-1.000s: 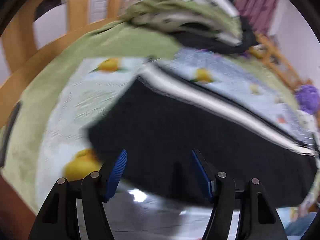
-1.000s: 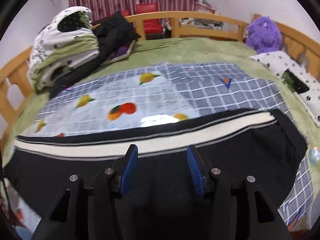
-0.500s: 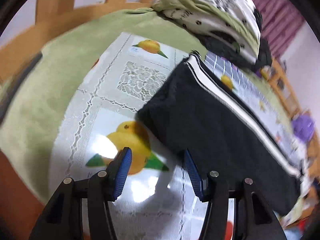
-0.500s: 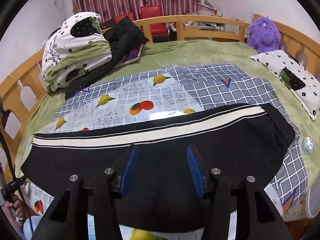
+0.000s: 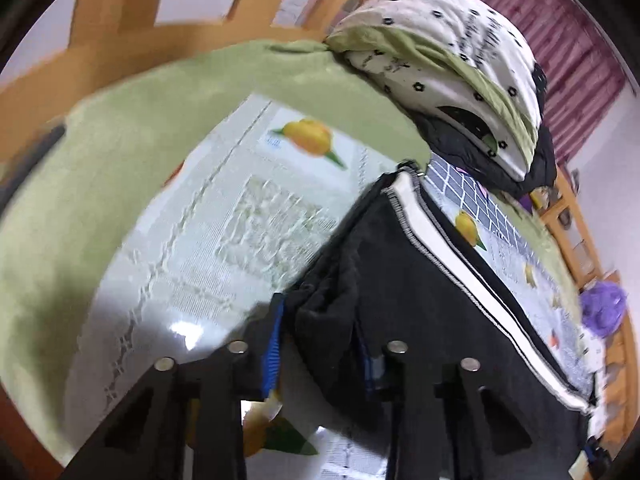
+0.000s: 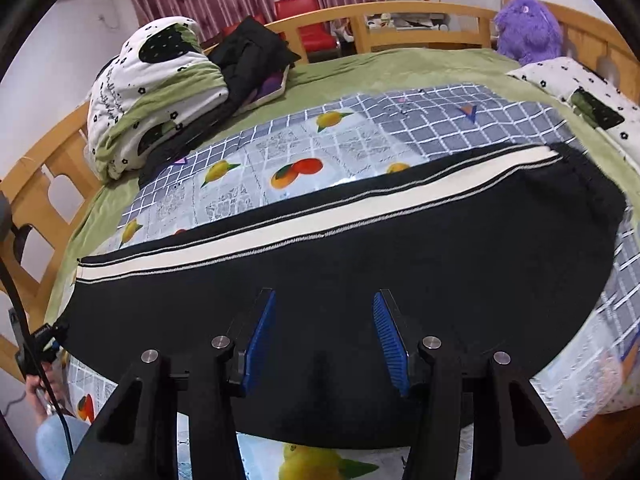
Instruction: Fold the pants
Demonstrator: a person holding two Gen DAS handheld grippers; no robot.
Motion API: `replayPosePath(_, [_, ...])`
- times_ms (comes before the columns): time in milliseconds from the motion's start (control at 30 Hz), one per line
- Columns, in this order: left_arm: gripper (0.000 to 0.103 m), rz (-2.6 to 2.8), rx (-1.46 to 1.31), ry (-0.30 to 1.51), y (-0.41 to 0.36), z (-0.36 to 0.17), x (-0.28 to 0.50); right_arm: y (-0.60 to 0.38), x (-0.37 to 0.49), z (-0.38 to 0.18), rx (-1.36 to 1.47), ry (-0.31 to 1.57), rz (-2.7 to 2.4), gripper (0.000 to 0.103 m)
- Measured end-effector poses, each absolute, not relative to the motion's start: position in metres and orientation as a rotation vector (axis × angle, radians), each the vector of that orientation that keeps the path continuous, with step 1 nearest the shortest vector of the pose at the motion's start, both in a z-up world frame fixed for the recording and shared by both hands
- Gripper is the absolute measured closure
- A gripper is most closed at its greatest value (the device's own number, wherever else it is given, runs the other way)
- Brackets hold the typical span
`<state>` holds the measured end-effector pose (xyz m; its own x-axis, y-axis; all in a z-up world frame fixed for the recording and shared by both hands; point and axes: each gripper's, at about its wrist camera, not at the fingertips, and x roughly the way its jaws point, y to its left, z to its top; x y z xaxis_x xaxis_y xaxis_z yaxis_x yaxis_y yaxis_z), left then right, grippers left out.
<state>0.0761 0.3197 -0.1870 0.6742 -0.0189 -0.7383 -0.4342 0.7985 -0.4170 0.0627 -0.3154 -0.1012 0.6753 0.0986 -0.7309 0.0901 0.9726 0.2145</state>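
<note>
Black pants (image 6: 360, 248) with a white side stripe (image 6: 304, 224) lie flat across the fruit-print mat on the bed, long side left to right. My left gripper (image 5: 320, 344) is at the pants' left end, its blue pads closed on a bunched corner of the black fabric (image 5: 328, 312). The stripe also shows in the left wrist view (image 5: 460, 272). My right gripper (image 6: 324, 336) hovers over the near middle of the pants, jaws wide apart and empty.
A folded white and green quilt (image 6: 148, 96) and a dark jacket (image 6: 252, 60) sit at the back left. A purple plush toy (image 6: 528, 28) and a pillow (image 6: 580, 92) lie at the back right. A wooden bed rail (image 6: 400, 16) surrounds the green sheet (image 5: 132, 152).
My left gripper moved right onto the pants' end corner and closed on the fabric. My right gripper pulled back a little and stayed open.
</note>
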Motion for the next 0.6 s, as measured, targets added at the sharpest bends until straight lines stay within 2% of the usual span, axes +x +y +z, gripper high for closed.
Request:
replayPosePath(200, [0.080,0.250,-0.317,0.754,0.259,-0.101,0.084,-0.317,0.070,-0.114,0.253,0.807,0.079,0.053])
replayPosePath(367, [0.082,0.162,-0.091,0.683,0.158,-0.045,0.083,-0.327,0.074,-0.118,0.258,0.778,0.127,0.053])
replayPosePath(600, [0.084,-0.032,-0.017,0.697,0.015,-0.042,0.091,-0.354,0.065,-0.113,0.280,0.745,0.102,0.053])
